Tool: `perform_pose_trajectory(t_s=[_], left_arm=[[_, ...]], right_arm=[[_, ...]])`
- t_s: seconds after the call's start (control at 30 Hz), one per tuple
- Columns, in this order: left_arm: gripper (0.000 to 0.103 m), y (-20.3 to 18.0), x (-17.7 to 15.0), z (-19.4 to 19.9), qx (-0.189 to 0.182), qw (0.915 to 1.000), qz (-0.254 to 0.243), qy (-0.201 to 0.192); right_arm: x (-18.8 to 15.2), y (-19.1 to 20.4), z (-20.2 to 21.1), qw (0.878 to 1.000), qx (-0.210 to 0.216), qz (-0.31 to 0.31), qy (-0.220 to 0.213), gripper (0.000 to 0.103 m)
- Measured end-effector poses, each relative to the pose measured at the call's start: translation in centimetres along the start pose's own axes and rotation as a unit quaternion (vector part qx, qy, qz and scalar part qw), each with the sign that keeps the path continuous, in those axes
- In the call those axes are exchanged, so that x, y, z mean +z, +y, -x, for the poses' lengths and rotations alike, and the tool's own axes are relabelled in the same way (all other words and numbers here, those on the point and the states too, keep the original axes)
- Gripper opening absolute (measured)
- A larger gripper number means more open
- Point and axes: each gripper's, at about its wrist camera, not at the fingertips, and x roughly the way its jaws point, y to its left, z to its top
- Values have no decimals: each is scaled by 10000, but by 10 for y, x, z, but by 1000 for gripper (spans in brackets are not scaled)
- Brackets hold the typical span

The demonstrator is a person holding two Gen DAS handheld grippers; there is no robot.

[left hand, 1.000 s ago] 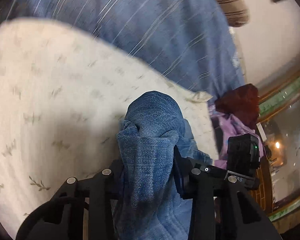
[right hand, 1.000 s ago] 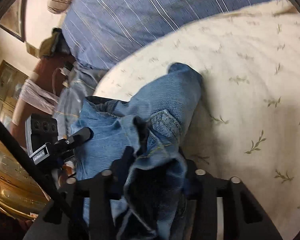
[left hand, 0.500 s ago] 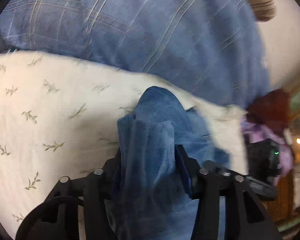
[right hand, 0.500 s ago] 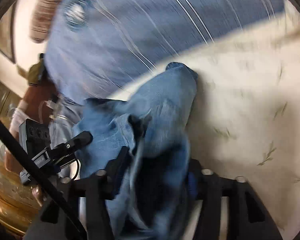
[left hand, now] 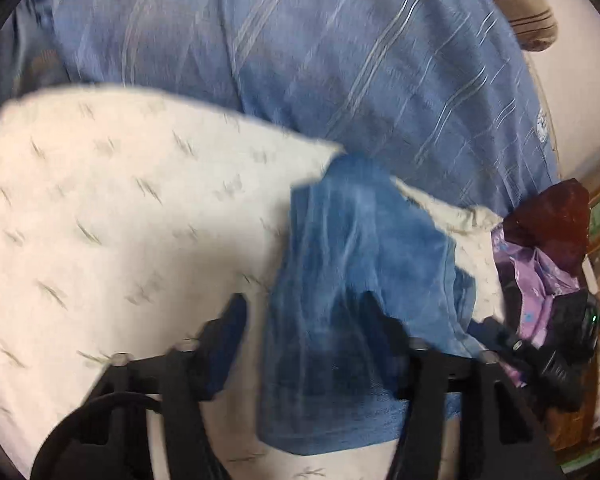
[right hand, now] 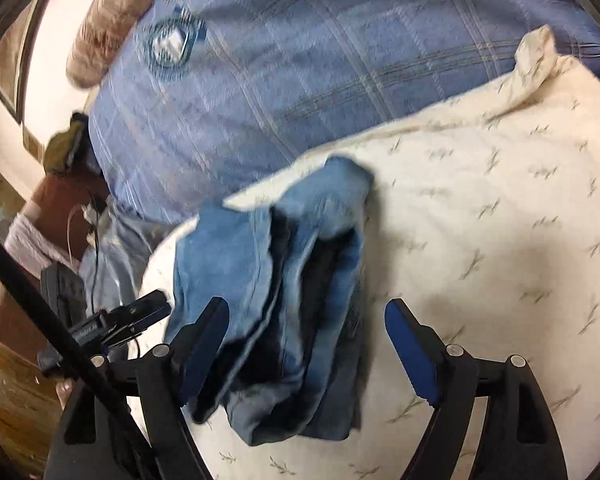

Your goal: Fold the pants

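Jeans (right hand: 300, 292) are lying folded in a bundle on the cream leaf-print bedsheet (right hand: 500, 220), near the blue plaid blanket (right hand: 300, 60). The right gripper (right hand: 306, 330) fingers have just been spreading and are standing released around the denim. The left gripper (left hand: 302, 320) fingers have just been narrowing, the left one clear of the cloth

Left gripper (left hand: 304, 312), right finger: covered by the jeans (left hand: 360, 280).
Jeans, near end: hidden behind both gripper frames.
Leaf-print sheet (left hand: 100, 240): motion-blurred.
Blue striped bedding (right hand: 300, 60): cropped by the frame.
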Motion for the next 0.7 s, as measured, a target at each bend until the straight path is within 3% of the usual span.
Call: perform_pose_trajectory(t_s=[0.13, 0.2, 0.27, 0.37, 0.43, 0.53, 0.57, 0.6, 0.67, 0.7], left_arm=[[39, 1, 8, -15, -4, 9999, 165, -49], [20, -2, 11, -13, -220, 9995, 191, -93], [17, -9, 13, -4, -531, 9984, 94, -169], [18, -7, 12, -6, -378, 9991, 41, -165], [24, 3, 8, -16, -122, 9999, 114, 4], [32, -3, 7, -2, -14, 9999, -110, -87], [42, -7, 5, 4, 43, 9994, -270, -188], [58, -11, 0, 13, 140, 9984, -451, -319], [68, -13, -16, 23, 280, 9971, -551, -447], [67, -11, -22, 20, 214, 9981, -488, -323]], right_arm=[[-11, 6, -26, 9992, -97, 191, 347, 70], [-13, 6, -26, 9992, -120, 205, 337, 60], [-11, 13, -20, 9989, -204, 330, 261, 40], [-11, 20, -14, 9980, -303, 542, 140, 37], [-12, 17, -22, 9977, -336, 539, 233, 40], [-11, 9, -22, 9983, -200, 411, 351, 54], [-9, 8, -15, 9989, -135, 304, 342, 59], [-9, 8, -9, 9992, -68, 266, 298, 62], [-14, 10, 6, 9994, 87, 289, 146, 80], [-19, 10, 11, 9995, 80, 282, 75, 83]])
